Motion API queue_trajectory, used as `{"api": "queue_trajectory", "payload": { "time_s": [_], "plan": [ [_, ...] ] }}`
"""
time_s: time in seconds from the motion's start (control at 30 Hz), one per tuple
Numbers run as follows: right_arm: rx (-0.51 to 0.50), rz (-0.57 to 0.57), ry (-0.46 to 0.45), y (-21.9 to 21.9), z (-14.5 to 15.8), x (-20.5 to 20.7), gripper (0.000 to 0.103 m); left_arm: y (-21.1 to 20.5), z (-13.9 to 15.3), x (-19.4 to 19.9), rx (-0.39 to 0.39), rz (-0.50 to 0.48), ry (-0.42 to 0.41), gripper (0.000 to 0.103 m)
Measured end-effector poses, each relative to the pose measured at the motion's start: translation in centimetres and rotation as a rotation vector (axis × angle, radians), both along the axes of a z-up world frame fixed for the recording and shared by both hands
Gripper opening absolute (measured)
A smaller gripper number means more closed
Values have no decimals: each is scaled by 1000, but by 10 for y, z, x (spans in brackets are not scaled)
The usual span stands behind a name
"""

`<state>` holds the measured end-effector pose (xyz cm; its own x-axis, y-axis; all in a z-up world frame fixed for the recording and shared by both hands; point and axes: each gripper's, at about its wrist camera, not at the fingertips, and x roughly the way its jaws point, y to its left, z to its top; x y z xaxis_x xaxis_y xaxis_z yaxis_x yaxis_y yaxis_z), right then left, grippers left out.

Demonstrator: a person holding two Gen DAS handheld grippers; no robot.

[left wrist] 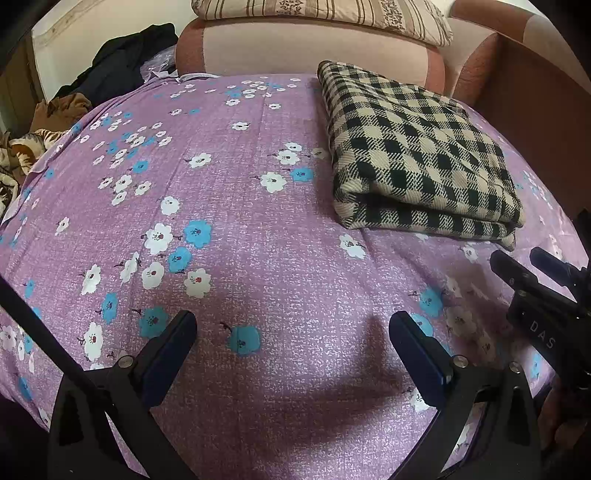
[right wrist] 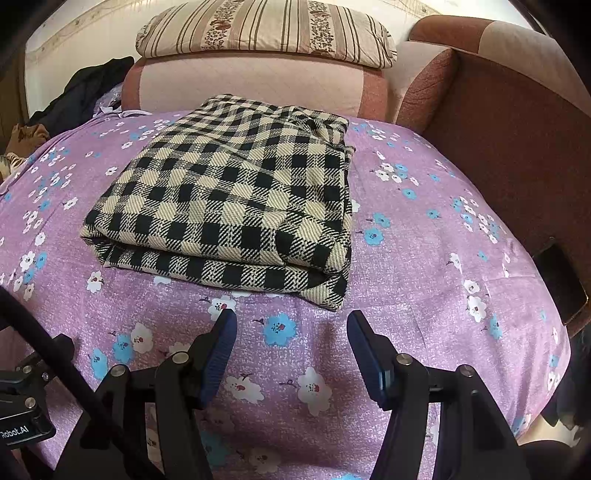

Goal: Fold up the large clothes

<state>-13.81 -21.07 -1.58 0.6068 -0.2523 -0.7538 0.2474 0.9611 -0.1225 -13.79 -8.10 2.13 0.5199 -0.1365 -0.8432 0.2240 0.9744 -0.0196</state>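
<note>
One folded checked garment (right wrist: 229, 206) beyond right tool (right wrist: 291, 328)

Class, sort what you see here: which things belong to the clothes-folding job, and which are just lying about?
Job: folded black-and-beige checked woven garment; purple flowered bedsheet it lies on.

Lying about: striped beige pillow; dark heap of clothes; brown crumpled cloth.

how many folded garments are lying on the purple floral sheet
1. A black-and-beige checked woven garment, folded into a thick rectangle, lies on the purple floral bedsheet ahead of the right gripper's open fingers. Unfolded dark clothes sit heaped off the sheet's far left; others may be hidden.
</note>
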Motion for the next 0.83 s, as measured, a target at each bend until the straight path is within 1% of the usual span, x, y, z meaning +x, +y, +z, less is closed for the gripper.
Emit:
{"api": "queue_trajectory", "payload": {
  "time_s": [0.83],
  "plan": [
    [1,8,6,2,-2,0,66,2,-3,3,-6,3,7,103]
  ]
}}
